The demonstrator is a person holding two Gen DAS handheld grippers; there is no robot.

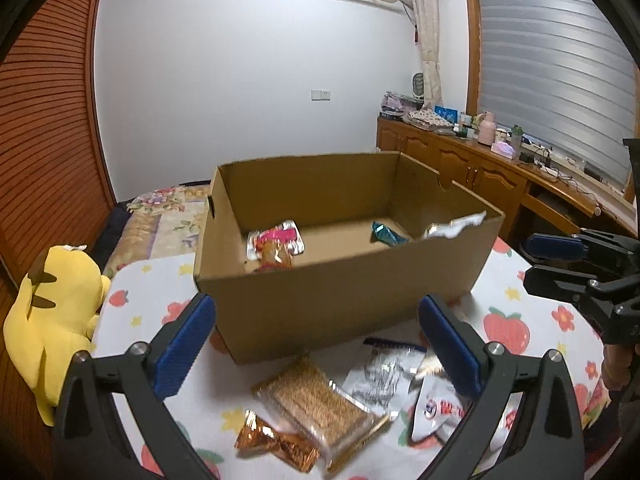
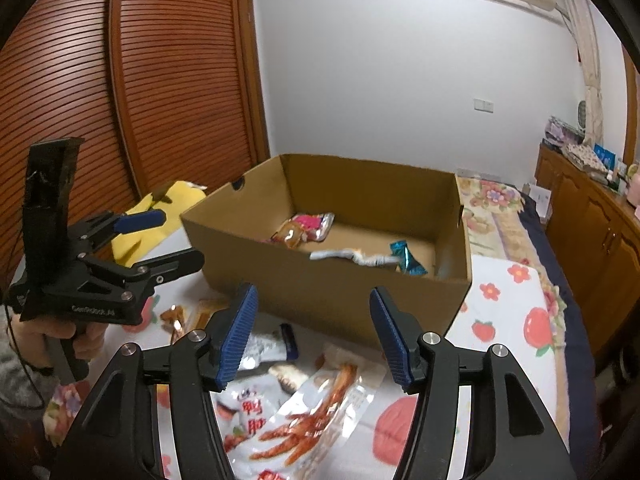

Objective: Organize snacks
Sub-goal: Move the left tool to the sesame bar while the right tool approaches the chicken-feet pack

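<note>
1. Fruit-print tablecloth (image 1: 504, 320) carries a cardboard box (image 1: 344, 296) holding three snack packets.
2. Left gripper (image 1: 316, 344): jaws apart, empty, above cracker packet (image 1: 320, 404).
3. Right gripper (image 2: 312, 336): jaws apart, empty, above chicken-feet packet (image 2: 316, 416).

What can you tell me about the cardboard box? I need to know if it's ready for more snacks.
The box is plain brown corrugated cardboard, open-topped, with cut-out notches in its end walls. It sits upright on the fruit-print cloth, beyond the loose snack packets. Inside lie a pink packet, a teal packet and a white wrapper; much of the floor is bare. Neither tongs touches it.
</note>
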